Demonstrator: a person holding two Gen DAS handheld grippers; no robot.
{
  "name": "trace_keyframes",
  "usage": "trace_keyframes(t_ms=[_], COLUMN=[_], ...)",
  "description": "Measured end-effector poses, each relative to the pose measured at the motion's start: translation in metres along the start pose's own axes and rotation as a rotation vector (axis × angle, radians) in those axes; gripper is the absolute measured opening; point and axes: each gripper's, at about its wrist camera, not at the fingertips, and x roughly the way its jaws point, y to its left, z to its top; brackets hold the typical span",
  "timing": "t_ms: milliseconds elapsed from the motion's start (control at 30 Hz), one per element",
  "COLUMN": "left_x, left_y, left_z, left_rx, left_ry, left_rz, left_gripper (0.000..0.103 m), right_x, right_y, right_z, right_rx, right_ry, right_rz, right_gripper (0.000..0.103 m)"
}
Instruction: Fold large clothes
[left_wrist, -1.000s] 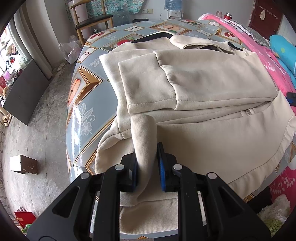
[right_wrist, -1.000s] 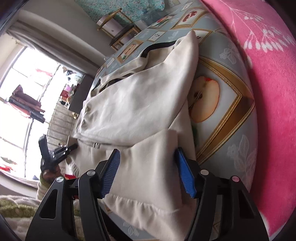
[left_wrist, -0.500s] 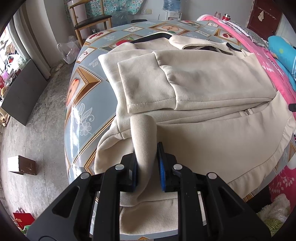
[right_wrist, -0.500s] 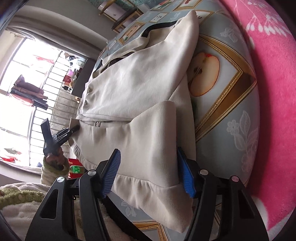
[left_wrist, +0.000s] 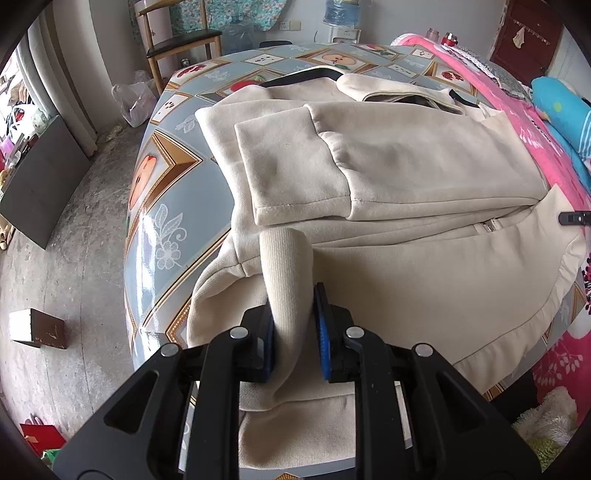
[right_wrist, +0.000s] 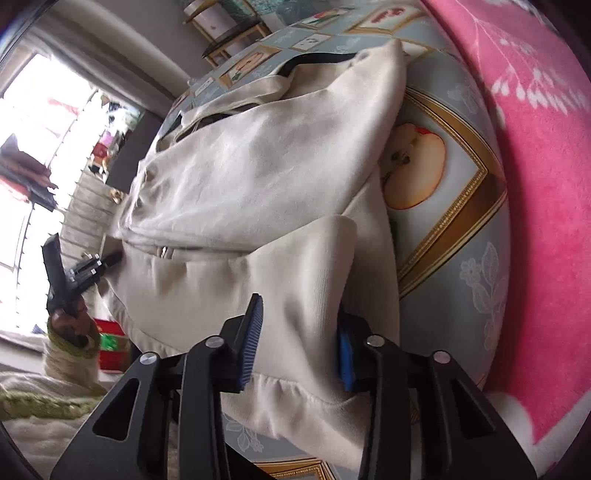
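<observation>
A large cream jacket (left_wrist: 399, 192) lies spread on the patterned table (left_wrist: 162, 206), sleeves folded across its front. My left gripper (left_wrist: 293, 325) is shut on the ribbed hem at the jacket's near left corner. In the right wrist view the jacket (right_wrist: 258, 177) fills the middle. My right gripper (right_wrist: 299, 339) has its jaws closing around a raised fold of the hem at the jacket's other corner; the fabric touches the right pad, with a gap at the left pad. The left gripper also shows far off in the right wrist view (right_wrist: 110, 260).
The table has a blue-grey cloth with fruit pictures (right_wrist: 413, 166). A pink blanket (right_wrist: 535, 147) lies beside it on the right. A wooden chair (left_wrist: 181, 44) stands beyond the table, a small box (left_wrist: 37, 328) sits on the concrete floor at left.
My right gripper's jaws have narrowed around the hem fold and the view has shifted closer to the jacket. The left gripper holds its grip and has barely moved.
</observation>
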Motion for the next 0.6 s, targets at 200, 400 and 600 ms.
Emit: trace_keyframes(t_ms=[200,400,600], left_x=[-0.002,-0.003,-0.005], left_y=[-0.003,-0.016,-0.019], left_z=[0.001,0.002,0.001], left_rx=[0.001,0.016,0.01], left_ry=[0.008,0.026,0.035], left_rz=[0.027,0.112,0.142], left_gripper=[0.018,0.017,0.017], right_x=[0.008,0.025,0.027], right_y=[0.044,0.064,0.064], right_z=[-0.011,-0.018,-0.016], right_rx=[-0.157,-0.228,-0.215], right_ry=[-0.035,-0.067,-0.078], right_rz=[-0.389,-0.6,-0.613], right_gripper=[0.022,0.022,0.022])
